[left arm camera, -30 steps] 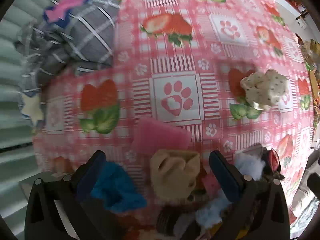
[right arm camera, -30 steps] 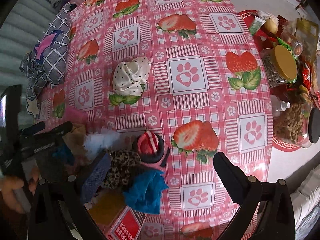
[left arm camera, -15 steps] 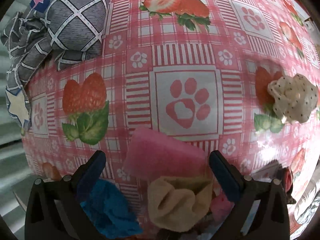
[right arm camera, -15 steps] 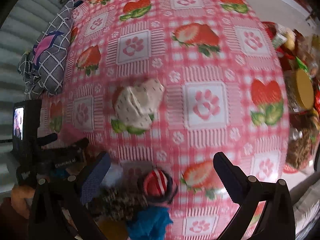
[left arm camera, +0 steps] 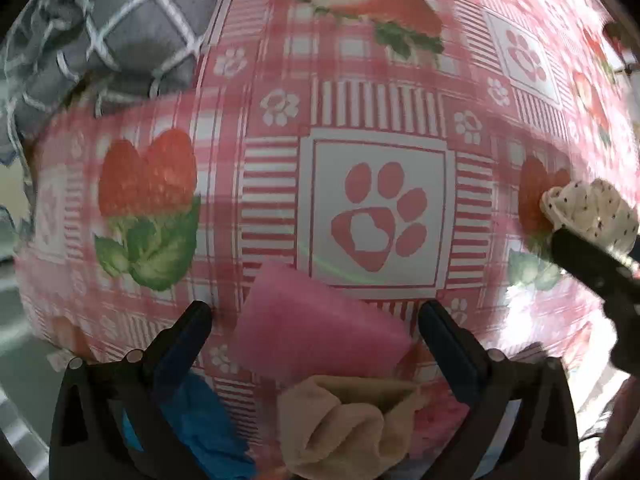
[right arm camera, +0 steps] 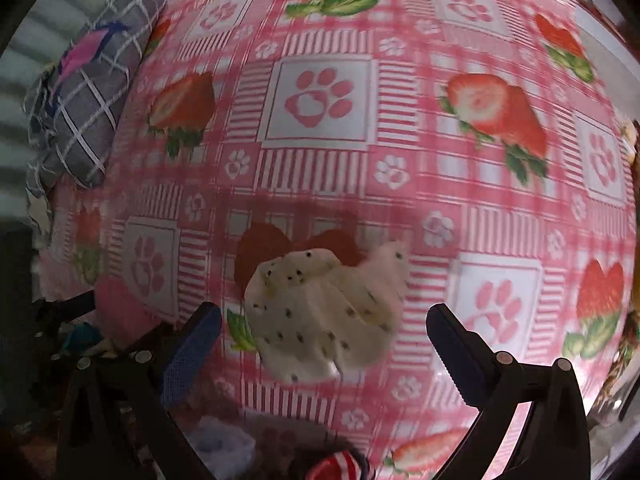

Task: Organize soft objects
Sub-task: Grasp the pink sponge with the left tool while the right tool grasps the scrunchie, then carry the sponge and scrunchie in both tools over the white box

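- The right gripper [right arm camera: 322,330] is hovering with its jaws spread wide around the white polka-dot scrunchie [right arm camera: 324,316], which is lying at lower centre of its view on the strawberry tablecloth [right arm camera: 320,168].
- The left gripper [left arm camera: 314,328], also spread wide and holding nothing, is framing a pink sponge [left arm camera: 316,328] low in its view.
- The scrunchie is looking light, soft and crushable; pinching across its bunched middle is likely the best hold.
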`<action>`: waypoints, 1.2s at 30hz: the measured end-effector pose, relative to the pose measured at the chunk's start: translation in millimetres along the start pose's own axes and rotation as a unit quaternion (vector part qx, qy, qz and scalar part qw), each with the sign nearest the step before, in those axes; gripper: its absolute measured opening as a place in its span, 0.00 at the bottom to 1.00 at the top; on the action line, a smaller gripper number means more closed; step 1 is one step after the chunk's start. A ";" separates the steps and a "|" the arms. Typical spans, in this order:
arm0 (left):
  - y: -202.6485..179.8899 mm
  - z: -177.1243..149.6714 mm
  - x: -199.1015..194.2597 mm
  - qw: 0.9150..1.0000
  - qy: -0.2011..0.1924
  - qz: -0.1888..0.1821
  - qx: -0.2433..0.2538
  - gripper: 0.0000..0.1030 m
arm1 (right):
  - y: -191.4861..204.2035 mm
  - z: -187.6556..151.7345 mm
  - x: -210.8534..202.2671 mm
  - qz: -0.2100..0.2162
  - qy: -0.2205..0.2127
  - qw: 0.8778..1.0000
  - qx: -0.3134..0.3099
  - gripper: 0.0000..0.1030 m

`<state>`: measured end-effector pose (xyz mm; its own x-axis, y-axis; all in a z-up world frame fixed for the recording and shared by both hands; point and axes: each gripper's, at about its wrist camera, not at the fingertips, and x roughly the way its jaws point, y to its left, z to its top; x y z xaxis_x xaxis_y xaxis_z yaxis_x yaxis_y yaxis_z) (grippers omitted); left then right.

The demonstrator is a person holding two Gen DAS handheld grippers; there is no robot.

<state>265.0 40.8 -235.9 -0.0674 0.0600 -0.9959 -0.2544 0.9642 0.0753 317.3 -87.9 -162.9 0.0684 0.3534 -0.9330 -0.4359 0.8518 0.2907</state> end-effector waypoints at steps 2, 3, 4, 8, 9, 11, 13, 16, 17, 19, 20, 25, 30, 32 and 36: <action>8.2 -4.5 -1.3 1.000 -0.001 0.014 0.009 1.00 | 4.4 1.2 5.7 -0.011 0.004 1.000 -0.005 0.95; 9.2 -4.9 -0.1 1.000 -0.001 0.018 0.011 1.00 | 6.3 1.5 8.9 -0.012 0.010 1.000 -0.007 0.90; 7.9 -6.8 0.1 1.000 -0.001 0.024 0.013 1.00 | 9.7 1.9 9.7 -0.019 0.006 1.000 -0.013 0.88; 3.3 -14.9 3.1 0.999 -0.006 0.026 0.025 0.95 | 18.0 2.9 8.4 -0.046 -0.006 0.998 -0.030 0.57; 1.1 -16.2 5.1 1.000 -0.004 0.016 0.026 0.93 | 15.3 1.3 6.2 -0.040 -0.008 0.999 -0.027 0.51; -3.0 -19.0 5.8 1.000 0.000 0.003 0.026 0.87 | 10.8 1.6 4.3 -0.020 -0.007 1.000 -0.014 0.36; -1.7 -23.1 3.8 1.000 -0.008 0.004 0.029 0.79 | 7.8 1.3 1.6 -0.008 -0.005 1.000 0.000 0.36; -2.6 -27.1 -3.5 0.999 -0.021 0.019 0.033 0.78 | 5.2 -0.3 -2.7 0.000 -0.007 1.000 0.005 0.35; -0.2 -27.7 -7.3 0.999 -0.029 0.017 0.026 0.78 | 5.0 -1.5 -5.7 0.005 -0.009 1.000 0.008 0.35; 10.5 -28.1 -16.5 0.999 -0.047 0.012 0.009 0.78 | -7.1 -8.8 -16.3 0.008 -0.014 1.000 0.011 0.35; 13.8 -29.5 -23.4 0.998 -0.059 0.012 0.003 0.78 | -8.8 -9.4 -20.8 0.010 -0.018 1.000 0.015 0.35; 18.0 -31.8 -60.2 0.991 -0.130 0.028 -0.003 0.78 | -28.5 -22.5 -49.2 0.020 -0.027 0.999 0.028 0.36; 13.2 -37.7 -90.9 0.986 -0.163 0.024 0.007 0.78 | -34.5 -29.8 -66.1 0.022 -0.034 0.999 0.032 0.36; -12.9 -42.3 -116.5 0.985 -0.169 0.027 0.014 0.78 | -38.1 -36.5 -70.3 0.024 -0.034 0.998 0.036 0.36; -37.3 -52.5 -136.2 0.983 -0.177 0.023 0.035 0.78 | -44.4 -57.3 -82.2 0.029 -0.032 0.998 0.048 0.36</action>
<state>233.0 -16.9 -100.5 0.2657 0.1787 -0.9473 -0.1910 0.9729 0.1300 279.6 -176.9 -111.2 0.1034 0.4243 -0.8996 -0.3523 0.8614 0.3658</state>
